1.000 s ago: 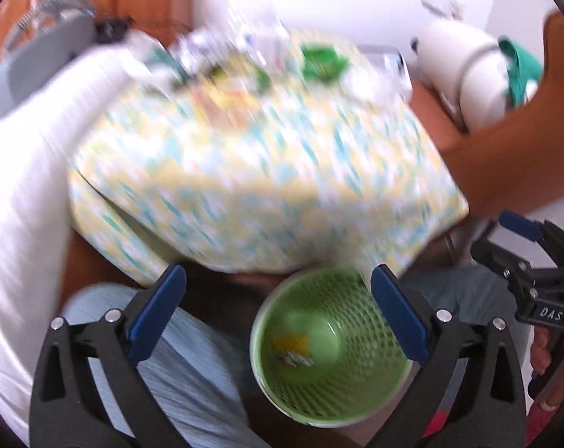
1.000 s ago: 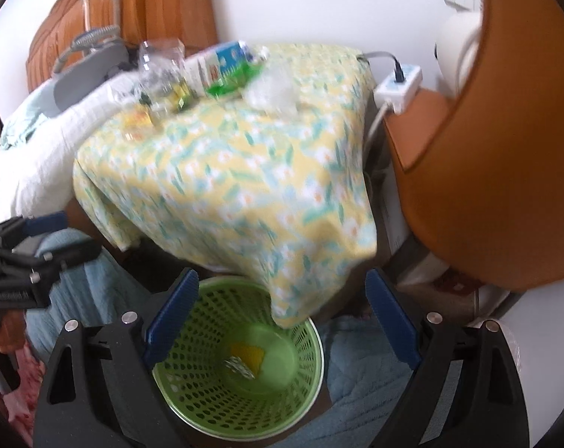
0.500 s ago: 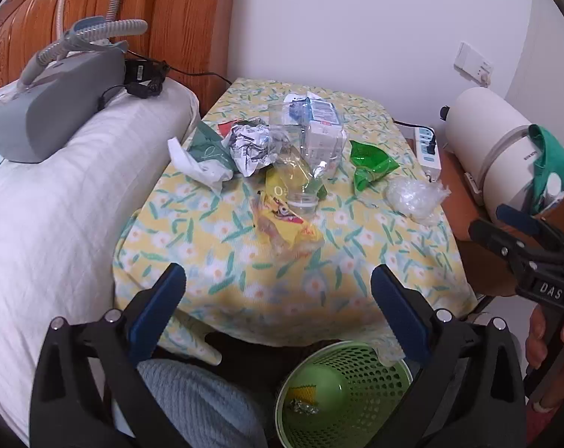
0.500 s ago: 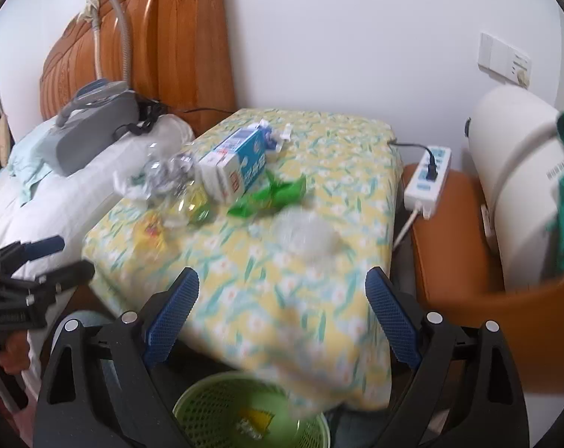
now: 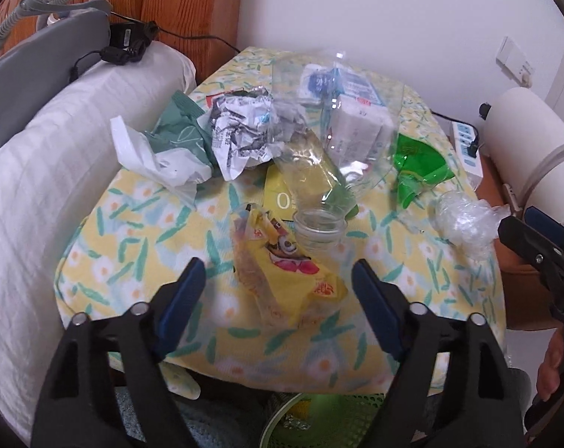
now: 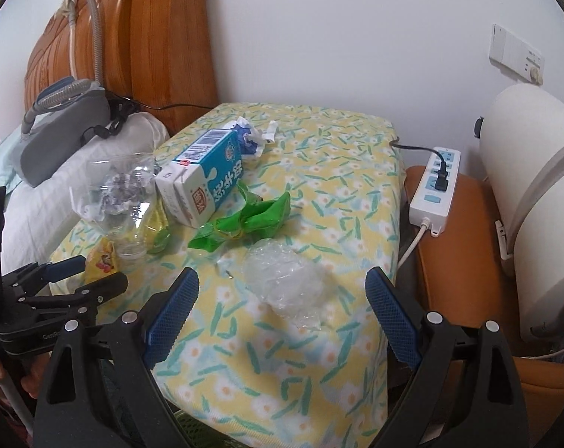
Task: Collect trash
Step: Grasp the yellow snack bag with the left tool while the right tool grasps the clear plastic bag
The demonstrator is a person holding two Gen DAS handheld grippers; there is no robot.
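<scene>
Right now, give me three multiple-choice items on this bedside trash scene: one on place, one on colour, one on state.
1. Where is the green basket?
A. below the table's front edge
B. on the pillow
C. beside the power strip

2. What colour is the milk carton?
A. red and black
B. blue and white
C. orange

3. How is the right gripper?
A. shut on the carton
B. shut on the clear plastic wad
C. open

Answers: A, its rim peeks under the cloth's front edge; B, its printed faces show it; C, its blue pads stand apart, holding nothing.
</scene>
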